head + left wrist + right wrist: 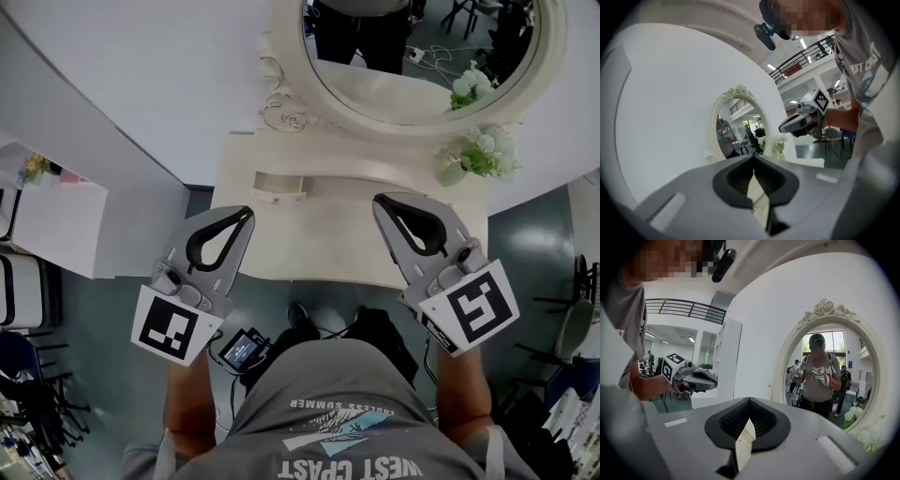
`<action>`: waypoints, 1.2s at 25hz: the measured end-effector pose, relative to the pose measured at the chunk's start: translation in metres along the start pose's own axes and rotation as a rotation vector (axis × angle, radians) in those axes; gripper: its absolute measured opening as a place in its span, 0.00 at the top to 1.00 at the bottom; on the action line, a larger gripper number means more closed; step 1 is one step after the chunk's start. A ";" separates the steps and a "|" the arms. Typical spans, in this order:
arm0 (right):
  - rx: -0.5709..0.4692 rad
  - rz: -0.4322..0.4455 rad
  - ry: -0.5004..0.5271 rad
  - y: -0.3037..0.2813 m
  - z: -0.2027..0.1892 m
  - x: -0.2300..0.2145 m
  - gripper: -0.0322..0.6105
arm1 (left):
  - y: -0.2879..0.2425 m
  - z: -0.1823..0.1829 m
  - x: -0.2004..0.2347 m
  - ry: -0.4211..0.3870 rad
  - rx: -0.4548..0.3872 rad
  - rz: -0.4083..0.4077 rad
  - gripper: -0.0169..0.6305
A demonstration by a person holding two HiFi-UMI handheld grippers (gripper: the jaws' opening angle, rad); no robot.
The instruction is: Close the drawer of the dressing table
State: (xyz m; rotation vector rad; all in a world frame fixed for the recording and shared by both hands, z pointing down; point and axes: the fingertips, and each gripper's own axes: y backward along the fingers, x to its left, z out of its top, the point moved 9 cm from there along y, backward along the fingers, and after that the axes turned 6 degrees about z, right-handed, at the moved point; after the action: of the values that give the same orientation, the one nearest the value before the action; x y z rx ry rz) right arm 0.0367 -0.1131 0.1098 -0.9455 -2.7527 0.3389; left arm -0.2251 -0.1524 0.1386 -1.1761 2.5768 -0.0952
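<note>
The person stands square to the white dressing table (356, 234), which sits straight ahead against a pale curved wall (159, 84). Both bare forearms reach forward from the waist. The left forearm (192, 403) and right forearm (461, 384) run roughly side by side, well apart, with the grey T-shirt (347, 412) between them. Each hand holds its tool nearly level, nose dipped a little, with the marker cube nearest the body. The two noses lean slightly inward toward each other. The left tongs (247, 214) (753, 157) reach over the near left part of the surface, and the tips are pressed together with nothing between them. The right tongs (381, 201) (749, 400) reach over the near right part, a touch farther in, also pressed together on nothing. Neither pair touches the table as far as I can see. I cannot pick out the drawer itself from above. The near edge of the surface runs plain between the two tools. At the far side stands the oval mirror (422, 56) in its carved white frame. A small vase of white flowers (478, 155) stands at the far right of the top. A low curved ledge (278, 186) sits far left on the top. A white cabinet (56, 220) stands off to the left on the grey floor.
</note>
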 end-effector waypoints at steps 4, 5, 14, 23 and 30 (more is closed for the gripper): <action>0.008 0.008 0.004 -0.009 0.001 0.002 0.95 | 0.000 -0.006 0.010 0.005 -0.003 0.013 0.97; 0.010 0.017 0.006 -0.012 0.002 0.002 0.95 | 0.000 -0.006 0.012 0.006 -0.004 0.022 0.97; 0.004 0.115 0.044 -0.029 0.008 -0.010 0.95 | 0.001 -0.003 0.016 0.024 0.014 0.121 0.97; 0.023 0.186 0.038 -0.043 -0.005 -0.028 0.95 | -0.015 -0.014 0.011 0.049 0.057 0.164 0.97; 0.050 0.225 0.015 -0.059 -0.023 -0.040 0.95 | -0.030 -0.036 0.013 0.078 0.102 0.185 0.97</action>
State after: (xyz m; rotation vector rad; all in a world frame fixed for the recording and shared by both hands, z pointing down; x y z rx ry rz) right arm 0.0402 -0.1796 0.1436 -1.2417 -2.6149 0.4329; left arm -0.2223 -0.1846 0.1754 -0.9112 2.6998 -0.2323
